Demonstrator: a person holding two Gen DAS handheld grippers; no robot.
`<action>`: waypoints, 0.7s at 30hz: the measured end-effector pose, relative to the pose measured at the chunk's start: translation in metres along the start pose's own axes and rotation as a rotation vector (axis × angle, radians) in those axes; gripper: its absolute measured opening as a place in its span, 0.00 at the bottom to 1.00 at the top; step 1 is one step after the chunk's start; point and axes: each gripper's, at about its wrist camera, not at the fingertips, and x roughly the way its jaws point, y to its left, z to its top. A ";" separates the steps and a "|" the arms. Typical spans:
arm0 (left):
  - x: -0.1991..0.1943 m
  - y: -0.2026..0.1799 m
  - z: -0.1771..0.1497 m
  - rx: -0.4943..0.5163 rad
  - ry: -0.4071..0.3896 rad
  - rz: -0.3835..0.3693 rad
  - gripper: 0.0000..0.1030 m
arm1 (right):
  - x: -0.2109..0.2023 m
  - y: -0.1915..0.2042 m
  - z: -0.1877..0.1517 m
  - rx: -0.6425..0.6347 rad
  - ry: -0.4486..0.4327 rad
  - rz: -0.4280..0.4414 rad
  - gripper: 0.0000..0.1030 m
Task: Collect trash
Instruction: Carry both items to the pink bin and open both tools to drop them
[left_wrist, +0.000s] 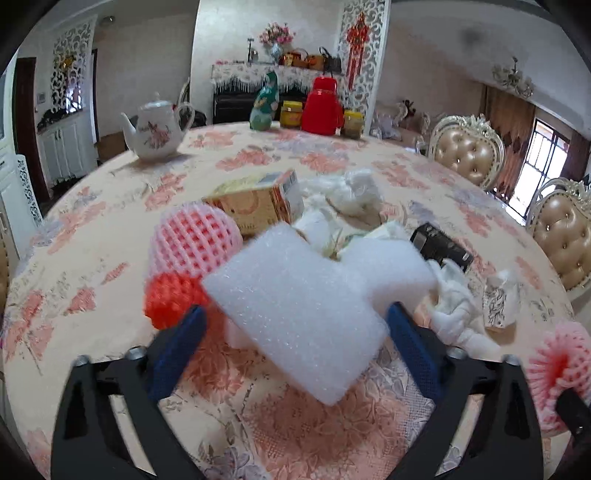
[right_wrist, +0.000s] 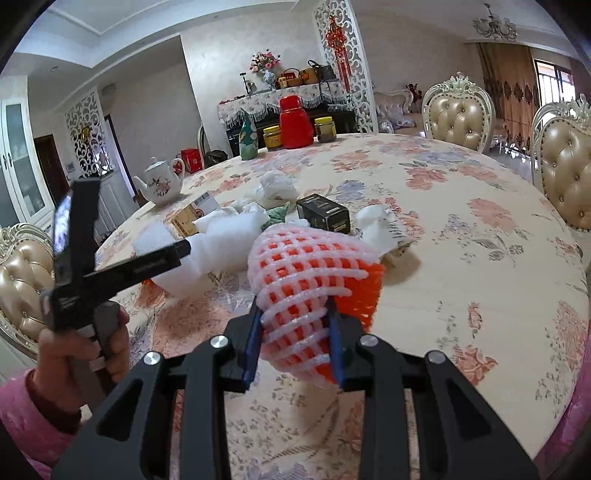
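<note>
The right gripper (right_wrist: 295, 345) has its jaws squeezed tight on a pink-and-orange foam fruit net (right_wrist: 314, 280), carried clear above the flowered counter (right_wrist: 461, 258) on the near side of the heap, so 1 piece of trash is already in hand. The left gripper (left_wrist: 295, 328) has its jaws spread wide around a white foam block (left_wrist: 306, 306): a blue pad sits on either side of the block, and a gap shows beside the left pad, so nothing is gripped there yet. The block lies at the near edge of the heap in the middle of the counter, resting against a second pink foam net (left_wrist: 192, 240) and an orange net (left_wrist: 170, 299), with a yellow carton (left_wrist: 251, 206), crumpled white tissue (left_wrist: 354, 195) and a small black box (left_wrist: 439, 245) behind it. A crumpled patterned paper cup (left_wrist: 498, 302) lies toward the right edge. A teapot (left_wrist: 155, 129), a red flask (left_wrist: 321, 107) and 2 jars stand at the far edge and look like keepers, not trash. The step in hand reads as the pick-up of the foam block. The next move calls for closing the left jaws gently, since the foam is soft and light and may squash or slip. No bin or bag shows in either view, so where the held net should go cannot be told.
</note>
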 end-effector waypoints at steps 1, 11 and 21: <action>0.000 0.000 -0.002 0.003 0.009 -0.014 0.74 | -0.001 -0.002 0.000 0.003 -0.001 0.001 0.30; -0.061 -0.006 -0.026 0.096 -0.145 -0.085 0.72 | -0.007 -0.014 -0.008 0.030 -0.017 0.019 0.30; -0.096 -0.055 -0.044 0.252 -0.219 -0.259 0.72 | -0.038 -0.042 -0.015 0.068 -0.076 -0.061 0.30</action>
